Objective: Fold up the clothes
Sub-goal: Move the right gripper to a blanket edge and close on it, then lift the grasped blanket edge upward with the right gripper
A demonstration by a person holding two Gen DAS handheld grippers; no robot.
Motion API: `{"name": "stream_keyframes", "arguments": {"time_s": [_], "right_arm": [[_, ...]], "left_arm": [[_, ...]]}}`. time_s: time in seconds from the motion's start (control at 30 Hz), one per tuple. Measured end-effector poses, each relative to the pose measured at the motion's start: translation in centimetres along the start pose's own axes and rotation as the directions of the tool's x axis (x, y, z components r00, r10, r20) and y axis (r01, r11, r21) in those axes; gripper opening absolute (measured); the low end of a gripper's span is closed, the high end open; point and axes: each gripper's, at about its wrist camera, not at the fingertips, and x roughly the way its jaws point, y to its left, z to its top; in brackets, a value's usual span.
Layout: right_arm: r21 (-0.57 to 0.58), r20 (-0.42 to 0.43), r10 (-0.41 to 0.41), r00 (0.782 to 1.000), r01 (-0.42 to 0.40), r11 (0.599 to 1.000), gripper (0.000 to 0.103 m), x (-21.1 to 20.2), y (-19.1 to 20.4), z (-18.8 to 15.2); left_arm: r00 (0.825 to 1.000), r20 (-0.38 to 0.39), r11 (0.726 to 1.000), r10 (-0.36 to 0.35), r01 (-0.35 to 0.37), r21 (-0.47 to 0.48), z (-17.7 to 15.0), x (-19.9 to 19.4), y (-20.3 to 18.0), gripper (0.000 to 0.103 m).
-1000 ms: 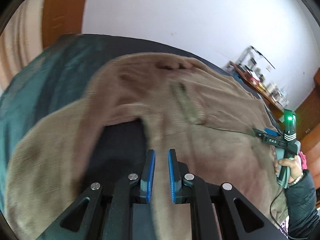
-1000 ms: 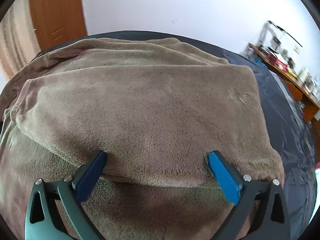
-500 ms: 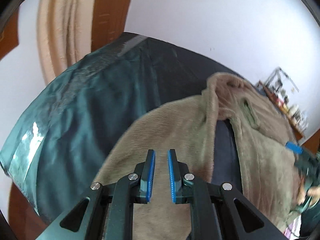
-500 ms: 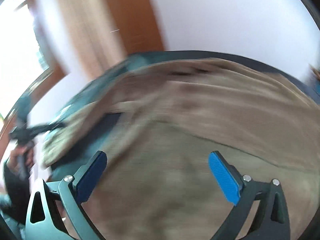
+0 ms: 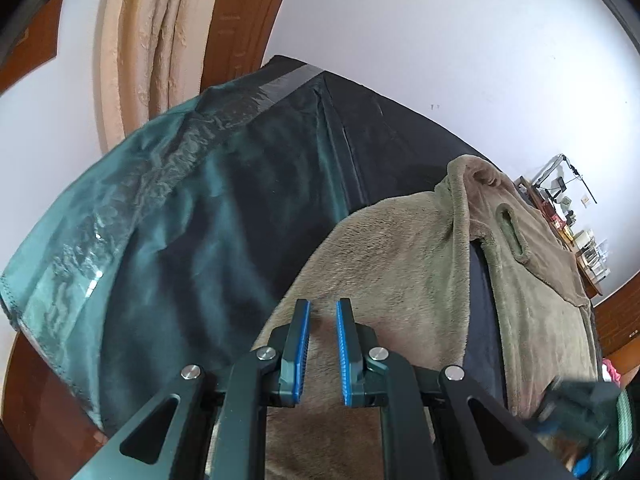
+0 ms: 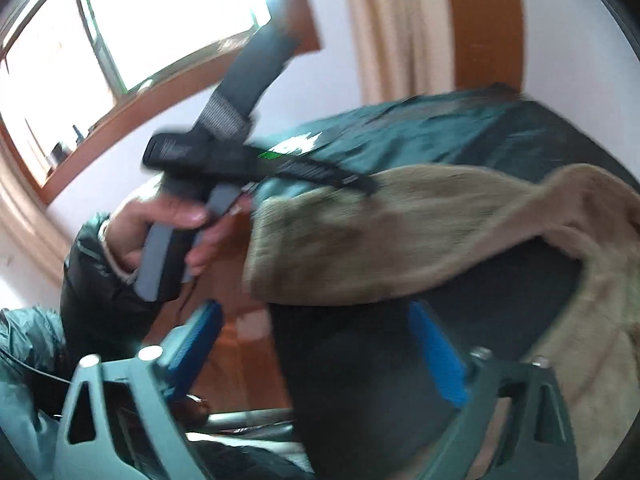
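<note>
A tan fleece garment (image 5: 400, 264) lies on a dark green cloth-covered table (image 5: 180, 208). One sleeve stretches toward the table's left edge; a collar with a loop (image 5: 512, 232) lies further right. My left gripper (image 5: 322, 320) hovers over the sleeve, its jaws nearly shut with a narrow gap and nothing between them. In the right wrist view the sleeve (image 6: 400, 236) ends near the table's edge, with the left gripper (image 6: 360, 180) right above it. My right gripper (image 6: 316, 344) is wide open and empty, near the table's front edge. That view is blurred.
A beige curtain (image 5: 140, 48) and a wooden door frame (image 5: 244, 16) stand behind the table. A cluttered shelf (image 5: 568, 216) is at the far right. A window (image 6: 120, 28) and wooden floor (image 6: 240, 352) show in the right wrist view.
Both grippers swung left. The left one moved from the garment's body to the sleeve. The right one left the folded body and now faces the sleeve end and the left hand.
</note>
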Motion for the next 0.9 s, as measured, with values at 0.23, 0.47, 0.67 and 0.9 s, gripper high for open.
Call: {"name": "stream_keyframes", "arguments": {"time_s": [0.23,0.47,0.67,0.9], "right_arm": [[-0.041,-0.075,0.024,0.997,-0.027,0.999,0.068,4.2,2.4,0.0],[-0.069,-0.077,-0.054,0.996,0.048,0.996,0.06,5.9,2.9,0.4],[-0.068,-0.074,-0.086,0.994,0.081,0.994,0.038,5.5,2.4,0.1],[-0.017,0.007,-0.137,0.99,0.137,0.99,0.028,0.9,0.7,-0.5]], "left_arm": [[0.999,0.036,0.999,-0.01,0.012,-0.037,0.1,-0.9,1.4,0.014],[0.998,0.049,0.996,-0.037,0.041,-0.076,0.3,-0.6,1.7,0.014],[0.998,0.047,0.997,-0.046,0.049,-0.066,0.3,-0.5,1.0,0.014],[0.996,0.064,0.997,-0.057,0.06,-0.05,0.6,-1.0,-0.1,0.014]]}}
